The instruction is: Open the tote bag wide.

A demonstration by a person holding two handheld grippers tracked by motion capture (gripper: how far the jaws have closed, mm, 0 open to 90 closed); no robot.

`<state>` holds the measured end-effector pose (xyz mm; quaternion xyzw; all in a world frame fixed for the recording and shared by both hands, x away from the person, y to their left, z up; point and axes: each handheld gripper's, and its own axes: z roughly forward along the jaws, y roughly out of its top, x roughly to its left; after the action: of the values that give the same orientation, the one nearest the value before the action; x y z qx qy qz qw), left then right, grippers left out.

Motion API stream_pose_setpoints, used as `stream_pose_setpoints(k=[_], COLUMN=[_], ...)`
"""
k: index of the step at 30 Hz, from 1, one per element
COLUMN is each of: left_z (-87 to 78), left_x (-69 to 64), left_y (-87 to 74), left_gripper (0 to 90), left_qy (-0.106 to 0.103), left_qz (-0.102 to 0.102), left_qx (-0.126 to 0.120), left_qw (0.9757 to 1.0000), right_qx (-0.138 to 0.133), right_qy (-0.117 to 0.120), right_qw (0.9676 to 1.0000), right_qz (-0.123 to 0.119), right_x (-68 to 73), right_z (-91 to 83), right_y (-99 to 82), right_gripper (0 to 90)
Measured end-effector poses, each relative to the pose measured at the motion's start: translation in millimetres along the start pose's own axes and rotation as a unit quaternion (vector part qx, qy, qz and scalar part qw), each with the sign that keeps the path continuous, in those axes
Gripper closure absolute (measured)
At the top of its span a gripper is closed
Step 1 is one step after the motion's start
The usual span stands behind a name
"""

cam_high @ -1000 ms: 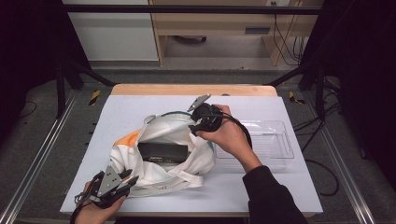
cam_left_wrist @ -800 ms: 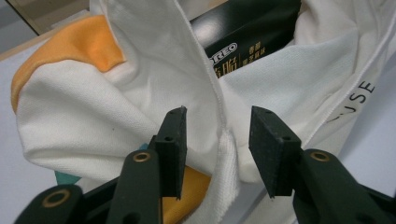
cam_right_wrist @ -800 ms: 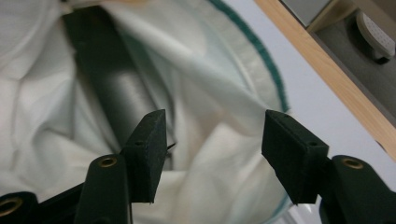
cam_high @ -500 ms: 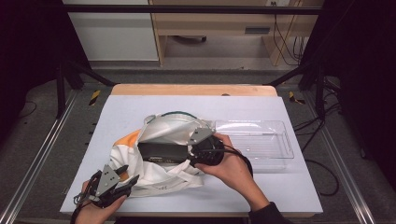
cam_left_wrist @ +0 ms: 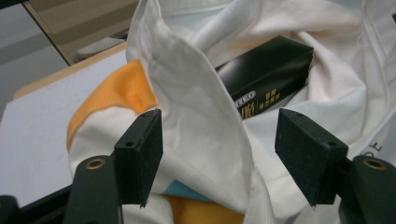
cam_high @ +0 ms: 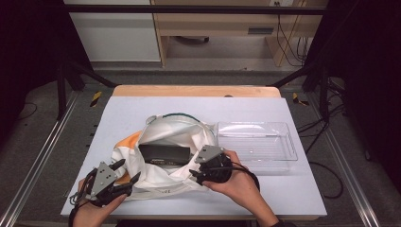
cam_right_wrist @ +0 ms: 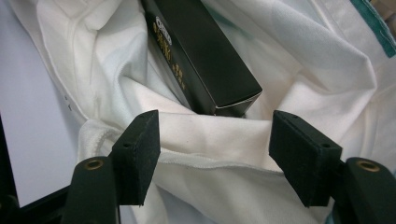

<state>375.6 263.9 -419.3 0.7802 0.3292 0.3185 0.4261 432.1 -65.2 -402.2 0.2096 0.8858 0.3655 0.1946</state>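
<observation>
A white cloth bag (cam_high: 165,137) with orange patches lies open on the table, a black box (cam_high: 164,154) resting inside it. My left gripper (cam_high: 126,173) stands open at the bag's near-left corner, a raised fold of white cloth (cam_left_wrist: 205,126) between its jaws and the black box (cam_left_wrist: 266,77) beyond. My right gripper (cam_high: 195,172) is open at the bag's near-right rim. Its jaws straddle the hemmed edge (cam_right_wrist: 210,158), with the black box (cam_right_wrist: 201,56) just ahead. My left gripper (cam_left_wrist: 219,156) and right gripper (cam_right_wrist: 215,156) hold nothing.
A clear plastic tray (cam_high: 257,142) sits empty right of the bag. The table's pale top (cam_high: 142,106) is bare behind the bag. Metal frame rails (cam_high: 33,161) flank the table on both sides.
My right gripper has come from the bag's far right rim down to its near-right edge. The bag's mouth has shifted slightly. The left gripper has stayed put.
</observation>
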Motion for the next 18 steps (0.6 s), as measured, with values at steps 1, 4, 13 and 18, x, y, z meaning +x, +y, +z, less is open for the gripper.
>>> stream_pose_setpoints(k=[1,4,13,18], left_z=[-0.2,1.3,20.8,32.2], left_x=[0.5,2.6,17.7,26.3], left_y=[3.8,12.9,41.1,57.2], left_gripper=[30.7,29.3,24.8,23.3], left_qy=[0.001,0.004,0.001,-0.002], left_qz=[0.003,0.005,0.018,0.026], left_qx=[-0.003,-0.008,-0.001,0.001], left_qw=[1.0000,0.9999,0.9998,0.9997], right_qx=[-0.005,-0.016,-0.012,-0.023], right_qy=[-0.001,-0.001,0.003,0.002], right_qw=[1.0000,0.9998,0.9999,0.9997], right_qz=[0.003,0.013,0.008,0.005], right_x=[1.7,4.4,7.8,9.8], right_z=[-1.4,-1.8,-2.2,-7.5], right_y=[-4.8,-10.8,-10.1,-3.1], right_gripper=[34.9,36.1,36.0,35.7])
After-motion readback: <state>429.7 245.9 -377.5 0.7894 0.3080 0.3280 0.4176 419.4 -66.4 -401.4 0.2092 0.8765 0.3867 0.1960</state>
